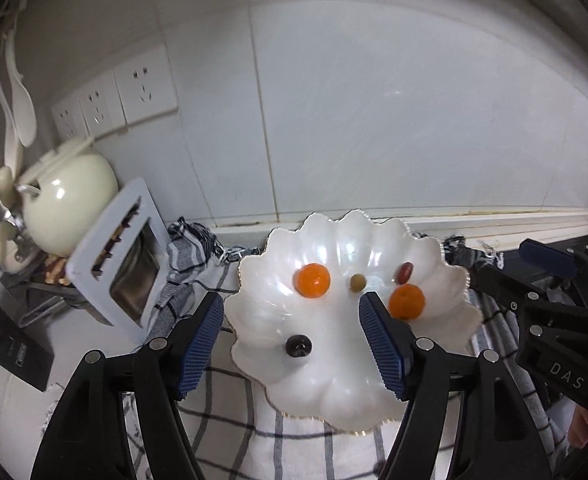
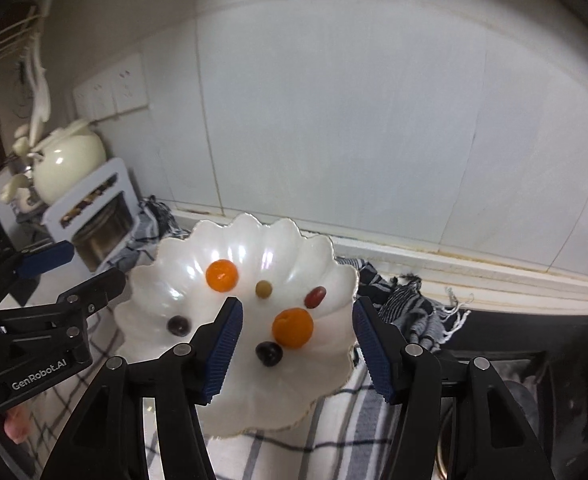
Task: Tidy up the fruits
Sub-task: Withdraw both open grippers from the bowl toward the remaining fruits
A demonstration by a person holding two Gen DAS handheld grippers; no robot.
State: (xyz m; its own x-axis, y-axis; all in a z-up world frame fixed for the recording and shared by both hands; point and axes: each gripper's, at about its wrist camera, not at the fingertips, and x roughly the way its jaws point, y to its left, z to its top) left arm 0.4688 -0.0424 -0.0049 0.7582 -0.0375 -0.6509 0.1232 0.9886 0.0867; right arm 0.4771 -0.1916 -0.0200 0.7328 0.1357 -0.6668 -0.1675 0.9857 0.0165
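Tiled wall [image 1: 373, 100]: white, behind the counter, with a row of sockets [image 1: 114, 98] at its left.

Checked cloth [image 2: 333, 420]: white with dark stripes, spread on the counter, bunched and fringed along the wall edge.

Shell-shaped dish [image 1: 333, 392]: pearly white with a scalloped rim, resting on the cloth and carrying all the fruit.

Cream pot [image 1: 70, 196]: at the counter's left end, behind a white rack [image 1: 110, 248].

Left gripper [image 1: 292, 340]: over the dish's near-left rim, blue pads parted with nothing between them.

Right gripper [image 2: 295, 348]: over the dish's near-right rim, jaws likewise apart and empty.

Orange fruit, two: one [image 2: 222, 275] toward the dish's far-left side, one [image 2: 293, 328] right of centre.

Dark round fruit, two: one [image 2: 269, 353] just in front of the nearer orange, touching or nearly so; one [image 2: 178, 325] near the left rim.

Red oblong fruit [image 2: 315, 297]: by the right rim.

Small green fruit [image 2: 263, 289]: at the dish's centre.
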